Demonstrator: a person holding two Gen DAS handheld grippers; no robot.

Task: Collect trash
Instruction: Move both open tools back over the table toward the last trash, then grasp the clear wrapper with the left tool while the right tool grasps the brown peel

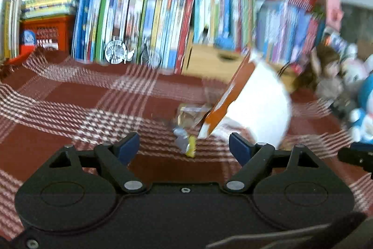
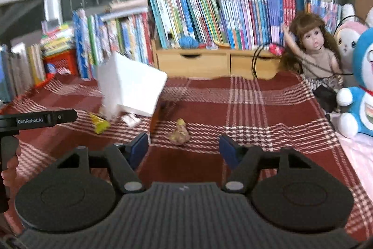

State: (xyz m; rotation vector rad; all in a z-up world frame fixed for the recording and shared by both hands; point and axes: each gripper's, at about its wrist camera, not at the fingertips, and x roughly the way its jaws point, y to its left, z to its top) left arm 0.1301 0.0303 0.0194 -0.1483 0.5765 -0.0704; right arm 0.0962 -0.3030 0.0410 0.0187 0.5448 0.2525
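A white paper bag (image 1: 258, 106) with an orange side leans over on the red plaid cloth (image 1: 58, 109), blurred, with neither gripper touching it. In the right wrist view the bag (image 2: 132, 88) stands tilted at the left. A yellow and grey wrapper (image 1: 187, 144) lies just ahead of my open left gripper (image 1: 184, 147), between its fingertips. A clear golden wrapper (image 1: 190, 113) lies beyond it, by the bag. My right gripper (image 2: 184, 147) is open and empty, with a crumpled tan wrapper (image 2: 180, 132) just in front. A yellow wrapper (image 2: 100, 124) and a white scrap (image 2: 130, 120) lie left of it.
Rows of upright books (image 2: 209, 18) and a wooden drawer unit (image 2: 209, 62) line the back. A doll (image 2: 314, 48) and a blue plush toy (image 2: 359, 90) sit at the right. A red crate (image 1: 46, 32) stands back left. A hand (image 2: 9, 167) holds the left gripper's body (image 2: 46, 118).
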